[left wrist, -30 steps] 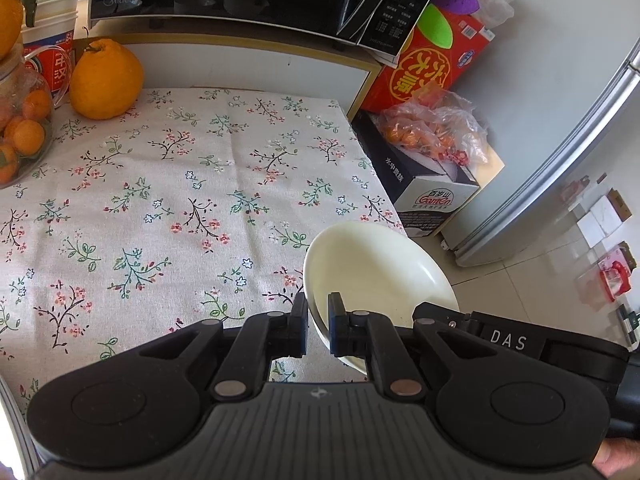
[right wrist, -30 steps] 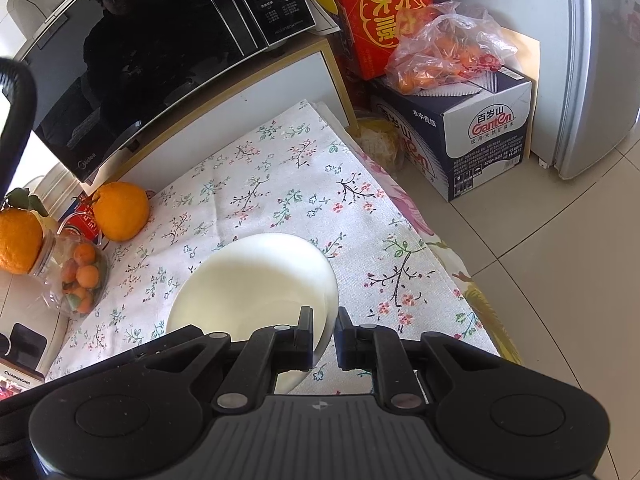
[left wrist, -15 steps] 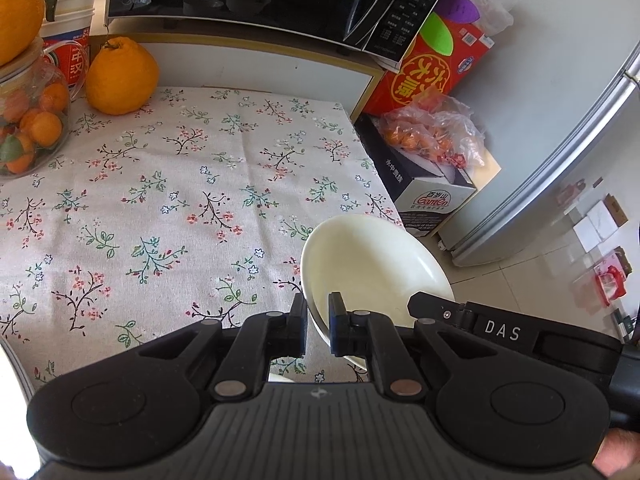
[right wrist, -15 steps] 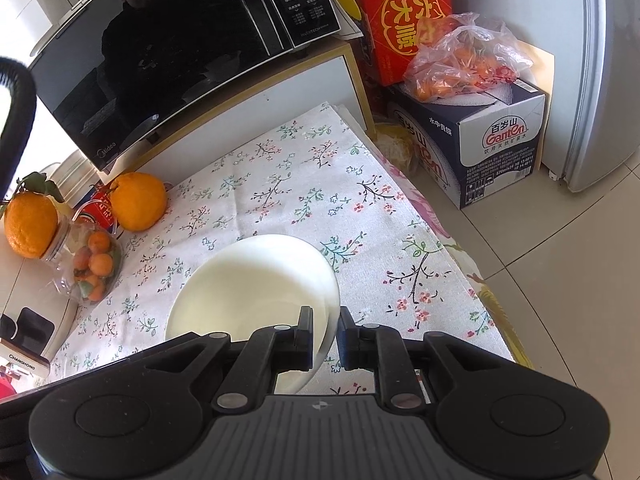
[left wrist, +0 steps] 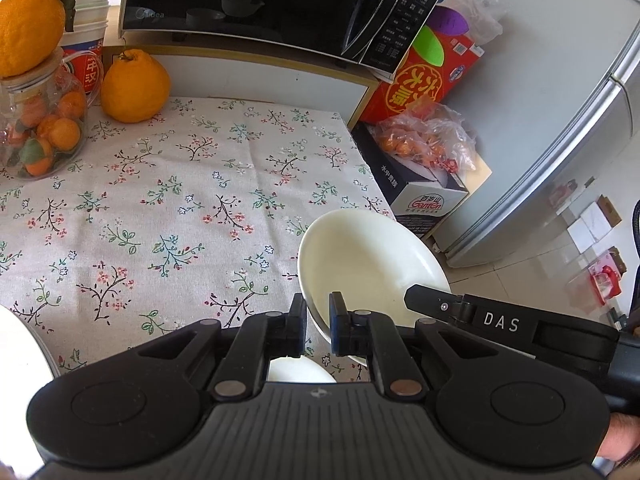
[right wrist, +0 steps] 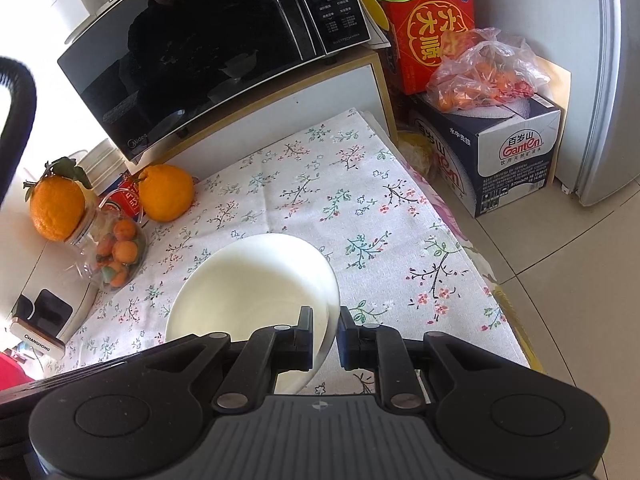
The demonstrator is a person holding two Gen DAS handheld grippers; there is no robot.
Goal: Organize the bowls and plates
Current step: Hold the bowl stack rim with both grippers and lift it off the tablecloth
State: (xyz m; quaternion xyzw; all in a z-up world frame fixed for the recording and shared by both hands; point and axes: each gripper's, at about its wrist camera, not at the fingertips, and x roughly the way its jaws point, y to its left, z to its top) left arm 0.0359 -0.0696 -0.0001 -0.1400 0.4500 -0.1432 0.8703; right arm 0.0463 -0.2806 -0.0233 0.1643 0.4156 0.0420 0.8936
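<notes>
A white bowl [left wrist: 368,264] is held above the floral tablecloth [left wrist: 180,208] by both grippers. My left gripper [left wrist: 317,320] is shut on the bowl's left rim. My right gripper [right wrist: 325,332] is shut on the bowl's [right wrist: 256,284] right rim. In the left wrist view the right gripper's black finger marked DAS [left wrist: 468,312] reaches over the bowl's right side. Another white dish [left wrist: 300,370] shows just below my left gripper, mostly hidden. A white plate edge [left wrist: 20,344] shows at the far left.
A black microwave [left wrist: 280,4] stands on a shelf at the back. A large orange [left wrist: 134,86] and a jar of small oranges [left wrist: 40,132] sit at the table's back left. A Ganten box [right wrist: 500,148] and a fridge [right wrist: 612,80] stand right of the table.
Both grippers have pulled back and risen with the bowl; the table looks farther away and more of it shows. A white dish has come into view below my left gripper.
</notes>
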